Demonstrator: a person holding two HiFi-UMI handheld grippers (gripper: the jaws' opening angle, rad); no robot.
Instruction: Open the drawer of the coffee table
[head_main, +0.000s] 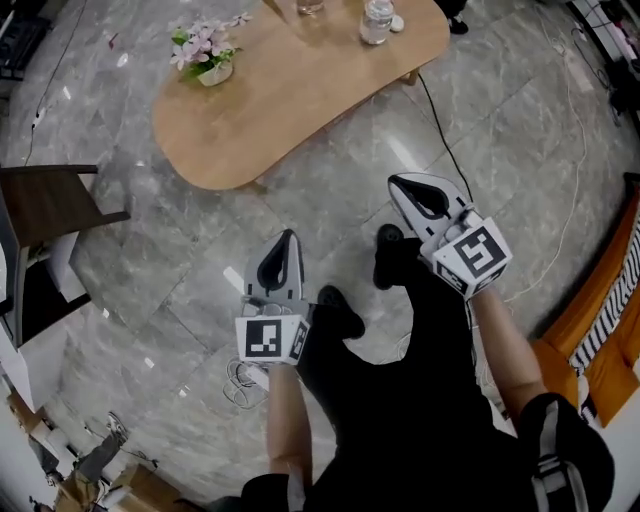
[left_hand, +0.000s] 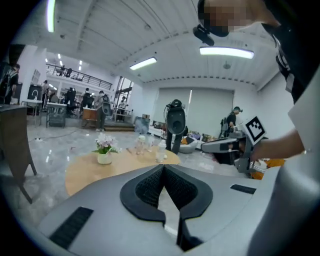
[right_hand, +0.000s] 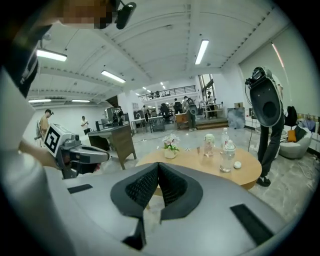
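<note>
The oval wooden coffee table (head_main: 300, 95) stands on the grey tiled floor ahead of me; no drawer shows in any view. My left gripper (head_main: 291, 236) is held over the floor short of the table's near edge, jaws shut with nothing between them. Further right, my right gripper (head_main: 394, 181) also points at the table, shut and empty. In the left gripper view the closed jaws (left_hand: 163, 167) face the table (left_hand: 90, 172), with the right gripper (left_hand: 220, 145) beside them. The right gripper view shows its closed jaws (right_hand: 158, 165) before the table (right_hand: 205, 162), with the left gripper (right_hand: 82, 154) alongside.
On the table stand a pot of pink flowers (head_main: 207, 52) and clear bottles (head_main: 377, 20). A dark wooden piece of furniture (head_main: 50, 200) stands at the left. A black cable (head_main: 447, 150) runs across the floor. Orange upholstery (head_main: 600, 320) is at the right. A figure (right_hand: 265, 115) stands by the table's far end.
</note>
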